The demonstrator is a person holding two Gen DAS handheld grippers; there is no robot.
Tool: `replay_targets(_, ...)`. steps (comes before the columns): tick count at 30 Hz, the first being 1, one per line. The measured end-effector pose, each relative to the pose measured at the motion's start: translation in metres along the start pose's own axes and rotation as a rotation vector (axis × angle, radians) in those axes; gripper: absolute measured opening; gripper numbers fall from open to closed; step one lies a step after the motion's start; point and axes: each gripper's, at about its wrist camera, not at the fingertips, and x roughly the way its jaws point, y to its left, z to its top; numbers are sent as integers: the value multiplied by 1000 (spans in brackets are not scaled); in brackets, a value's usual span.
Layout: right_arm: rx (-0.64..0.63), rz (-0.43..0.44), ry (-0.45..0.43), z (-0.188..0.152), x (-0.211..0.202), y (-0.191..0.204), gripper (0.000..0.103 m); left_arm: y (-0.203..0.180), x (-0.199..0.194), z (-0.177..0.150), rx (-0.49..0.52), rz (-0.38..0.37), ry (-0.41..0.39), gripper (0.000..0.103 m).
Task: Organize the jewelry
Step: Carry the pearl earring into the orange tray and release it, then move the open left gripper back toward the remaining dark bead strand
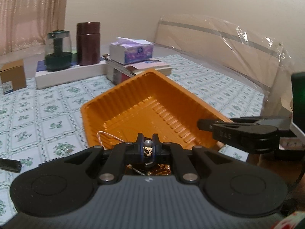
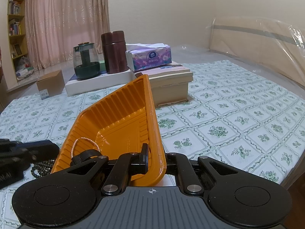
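Observation:
An orange ribbed plastic tray (image 1: 133, 103) sits on the floral cloth, tilted up on one side. A thin pink bead bracelet (image 2: 84, 143) lies inside it, also seen in the left wrist view (image 1: 104, 135). My left gripper (image 1: 148, 145) is shut on a small pearl-and-gold piece of jewelry (image 1: 147, 146) over the tray's near corner. My right gripper (image 2: 152, 157) is shut on the tray's near rim (image 2: 156, 148); it also shows from the side in the left wrist view (image 1: 228, 126). A dark bead strand (image 2: 41, 167) lies on the cloth left of the tray.
At the back stand a glass teapot (image 2: 85, 63), a dark brown canister (image 2: 114, 51), a tissue box (image 2: 149, 56) on stacked books (image 2: 171, 80), a white flat box (image 1: 70, 74) and a cardboard box (image 2: 50, 85). Clear plastic sheeting (image 1: 228, 43) rises at right.

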Motion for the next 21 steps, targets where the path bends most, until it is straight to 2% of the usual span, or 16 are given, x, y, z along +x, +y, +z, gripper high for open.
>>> replay_targets(11, 0, 0, 0, 0, 0, 0, 9, -3, 10, -4, 3, -9, 24, 9)
replay_targets(13, -1, 0, 0, 0, 0, 0, 9, 0, 9, -3, 0, 3, 23, 16)
replay_targets(21, 0, 0, 0, -1, 2, -1, 9, 26, -12, -9, -47, 83, -7, 17)
